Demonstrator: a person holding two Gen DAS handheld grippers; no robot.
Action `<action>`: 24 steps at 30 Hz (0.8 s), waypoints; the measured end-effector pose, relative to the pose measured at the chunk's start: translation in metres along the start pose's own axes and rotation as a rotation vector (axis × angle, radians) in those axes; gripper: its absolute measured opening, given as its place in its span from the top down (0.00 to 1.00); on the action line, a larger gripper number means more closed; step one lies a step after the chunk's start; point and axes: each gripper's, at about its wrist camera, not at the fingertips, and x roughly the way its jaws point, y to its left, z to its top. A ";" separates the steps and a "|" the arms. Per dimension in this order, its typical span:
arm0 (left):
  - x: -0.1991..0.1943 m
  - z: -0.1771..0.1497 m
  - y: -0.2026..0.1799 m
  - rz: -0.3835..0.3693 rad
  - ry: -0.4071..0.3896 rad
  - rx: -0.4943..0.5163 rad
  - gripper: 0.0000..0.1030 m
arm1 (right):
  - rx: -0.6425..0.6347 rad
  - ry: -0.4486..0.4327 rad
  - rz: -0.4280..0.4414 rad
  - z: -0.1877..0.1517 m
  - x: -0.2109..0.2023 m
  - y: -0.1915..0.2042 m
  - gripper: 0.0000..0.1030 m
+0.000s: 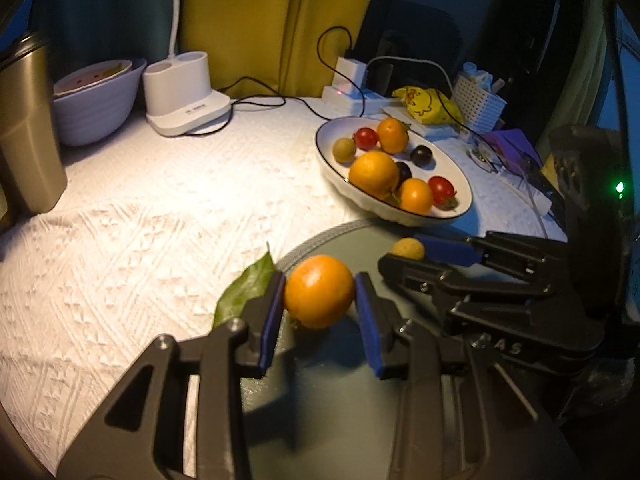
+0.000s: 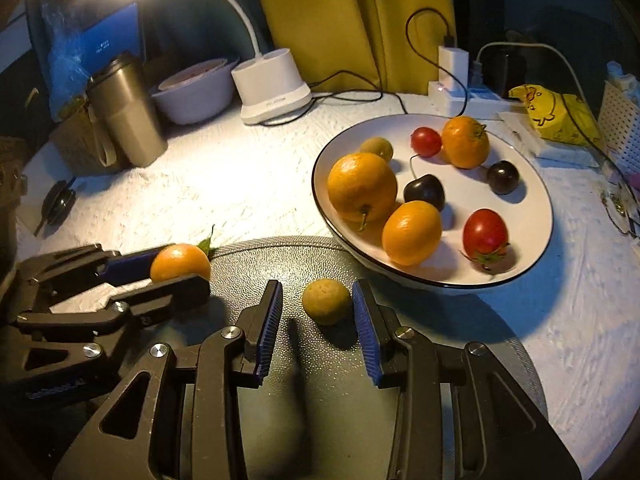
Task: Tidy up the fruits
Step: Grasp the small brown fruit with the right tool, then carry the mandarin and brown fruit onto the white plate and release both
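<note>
Fruits, orange, red, dark and yellow-green, fill the white plate (image 2: 532,240). Just in front of it, over the grey mat (image 2: 280,256), the left gripper (image 1: 320,292) clamps a leafy orange (image 1: 319,291), the right gripper (image 2: 316,304) a small yellowish fruit (image 2: 327,301).

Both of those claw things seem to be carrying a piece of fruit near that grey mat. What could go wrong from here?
The orange is round and held only at its two sides by the left gripper, so it could slip and roll across the grey mat. The right gripper flanks a small yellow-green fruit with a visible gap at one finger; that hold looks loose. The two grippers also sit close together and could bump.
</note>
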 end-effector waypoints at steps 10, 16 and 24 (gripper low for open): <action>0.000 0.005 -0.005 0.003 -0.010 0.011 0.65 | -0.006 -0.015 -0.008 0.000 -0.007 -0.007 0.73; 0.001 0.012 -0.020 0.000 -0.018 0.038 0.65 | 0.006 -0.044 -0.012 0.000 -0.021 -0.019 0.73; 0.008 0.023 -0.039 -0.008 -0.020 0.070 0.65 | 0.034 -0.089 -0.029 -0.001 -0.041 -0.042 0.73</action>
